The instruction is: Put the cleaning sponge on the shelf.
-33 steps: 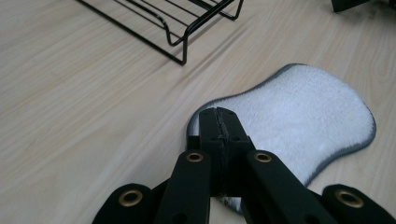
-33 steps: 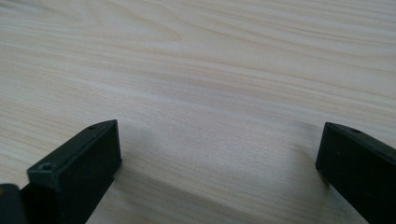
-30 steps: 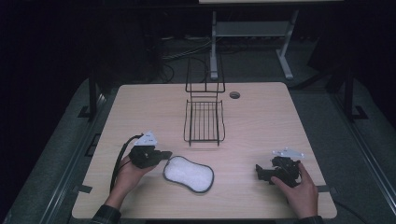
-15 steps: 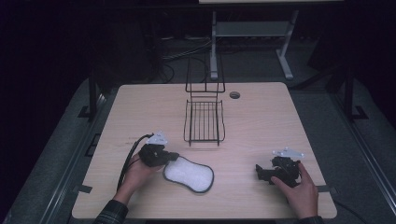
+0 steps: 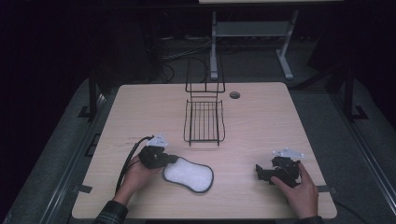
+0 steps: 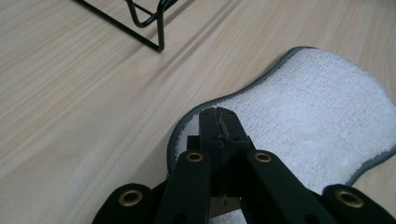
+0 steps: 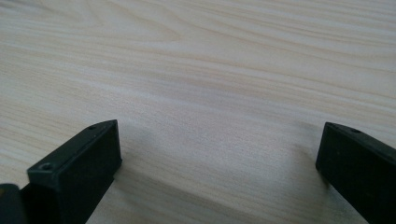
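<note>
A white terry pad with a grey rim lies flat near the table's front, left of centre. My left gripper sits at its left end. In the left gripper view the jaws are pressed together right at the pad's grey rim, which rises to meet their tips. My right gripper rests on the table at the front right, held by a hand. It stands wide open over bare wood with nothing between its fingers.
A black wire rack stands at the table's middle, its near corner just beyond the pad. A round cable hole lies at the back of the wooden table. Dark floor and a desk frame lie behind.
My left gripper has slid right across the table from beside the pad to its left end. The right gripper and the pad have stayed put.
</note>
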Demonstrator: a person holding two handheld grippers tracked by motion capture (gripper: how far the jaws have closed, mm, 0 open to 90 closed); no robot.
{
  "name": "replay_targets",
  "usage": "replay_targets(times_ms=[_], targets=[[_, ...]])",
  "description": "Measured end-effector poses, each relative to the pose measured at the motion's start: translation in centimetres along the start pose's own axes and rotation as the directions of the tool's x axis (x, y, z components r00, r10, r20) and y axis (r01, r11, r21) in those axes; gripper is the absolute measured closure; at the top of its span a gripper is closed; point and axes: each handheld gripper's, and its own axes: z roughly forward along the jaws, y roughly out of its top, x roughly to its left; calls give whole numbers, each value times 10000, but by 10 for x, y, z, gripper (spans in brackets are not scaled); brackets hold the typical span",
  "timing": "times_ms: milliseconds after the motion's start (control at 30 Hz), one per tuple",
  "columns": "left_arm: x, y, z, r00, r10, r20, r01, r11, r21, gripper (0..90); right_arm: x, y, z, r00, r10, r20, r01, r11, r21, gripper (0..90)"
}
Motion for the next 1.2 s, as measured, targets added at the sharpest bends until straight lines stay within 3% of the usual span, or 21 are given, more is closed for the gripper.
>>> replay_targets(times_ms=[567,967,1000,1100,1200], targets=[[4,-22,-23,9985,-339,-425,342,9994,56,895,0,0,0,10000,5,1,-5,10000,1,0],[4,-45,-47,9932,-849,-802,850,9964,-22,895,0,0,0,10000,5,0,-5,10000,2,0],[4,-49,-50,9908,-1042,-863,1035,9945,-122,895,0,0,0,10000,7,0,-7,10000,2,0],[4,-54,-56,9898,-1100,-900,1094,9939,-116,895,0,0,0,10000,4,1,-4,10000,3,0],[3,-53,-61,9892,-1135,-923,1097,9929,-452,895,0,0,0,10000,3,1,-3,10000,1,0]])
